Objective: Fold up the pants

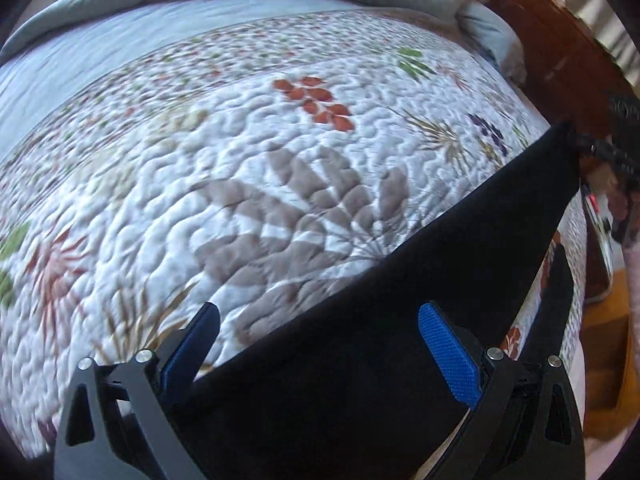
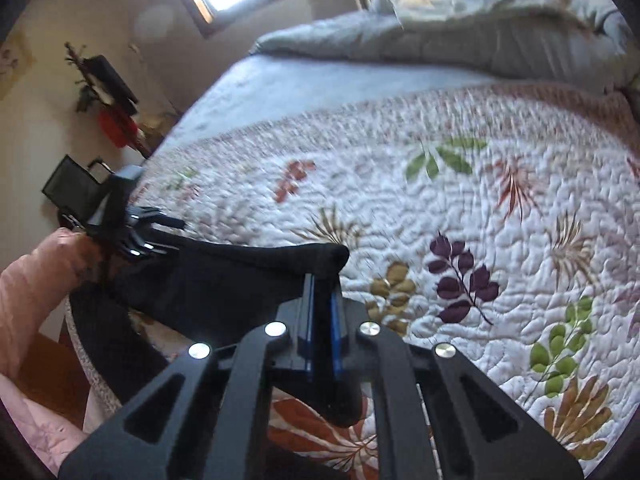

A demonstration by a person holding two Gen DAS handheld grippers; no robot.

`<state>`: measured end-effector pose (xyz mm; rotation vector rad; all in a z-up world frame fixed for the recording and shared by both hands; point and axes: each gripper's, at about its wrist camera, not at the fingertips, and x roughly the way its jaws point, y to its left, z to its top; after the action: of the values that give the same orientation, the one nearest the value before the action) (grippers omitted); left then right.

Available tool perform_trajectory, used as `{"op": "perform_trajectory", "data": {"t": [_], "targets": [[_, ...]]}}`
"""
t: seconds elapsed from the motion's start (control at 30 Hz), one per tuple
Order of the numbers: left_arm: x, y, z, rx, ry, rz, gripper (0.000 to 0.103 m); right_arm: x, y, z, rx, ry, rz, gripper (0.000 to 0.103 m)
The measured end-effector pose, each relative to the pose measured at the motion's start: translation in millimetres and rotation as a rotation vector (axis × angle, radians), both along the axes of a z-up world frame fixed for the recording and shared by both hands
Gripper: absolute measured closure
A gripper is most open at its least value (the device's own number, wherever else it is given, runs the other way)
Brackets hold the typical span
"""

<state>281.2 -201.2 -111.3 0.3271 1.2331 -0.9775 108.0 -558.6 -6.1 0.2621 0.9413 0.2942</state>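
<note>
The black pants (image 1: pixel 420 300) hang stretched over the near edge of the bed, held up at one end. My left gripper (image 1: pixel 320 344) is open, its blue pads on either side of the pants' upper edge, not closed on it. My right gripper (image 2: pixel 322 300) is shut on the black pants (image 2: pixel 248 276), pinching a top corner of the cloth between its blue pads. In the right wrist view the left gripper (image 2: pixel 160 236) shows at the pants' other end. In the left wrist view the right gripper (image 1: pixel 596 148) holds the far corner.
A white quilt with a leaf print (image 1: pixel 240 160) covers the bed (image 2: pixel 480 208). A grey duvet (image 2: pixel 460 40) is bunched at the far side. A wooden footboard (image 1: pixel 560 52) runs along the right. A plant and dark objects (image 2: pixel 104 92) stand by the wall.
</note>
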Motion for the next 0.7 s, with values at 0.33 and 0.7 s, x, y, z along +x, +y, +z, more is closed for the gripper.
{"op": "perform_trajectory", "data": {"t": [0.33,0.7], "targets": [[-7,-12,-8,-0.022,0.118,-0.172,0.064,-14,12,28,-0.035,-0.082,0.045,0.098],[-111,33,79,-0.052,-0.291,-0.006,0.096,-47,20,14,-0.114,-0.136,-0.075,0.098]]}}
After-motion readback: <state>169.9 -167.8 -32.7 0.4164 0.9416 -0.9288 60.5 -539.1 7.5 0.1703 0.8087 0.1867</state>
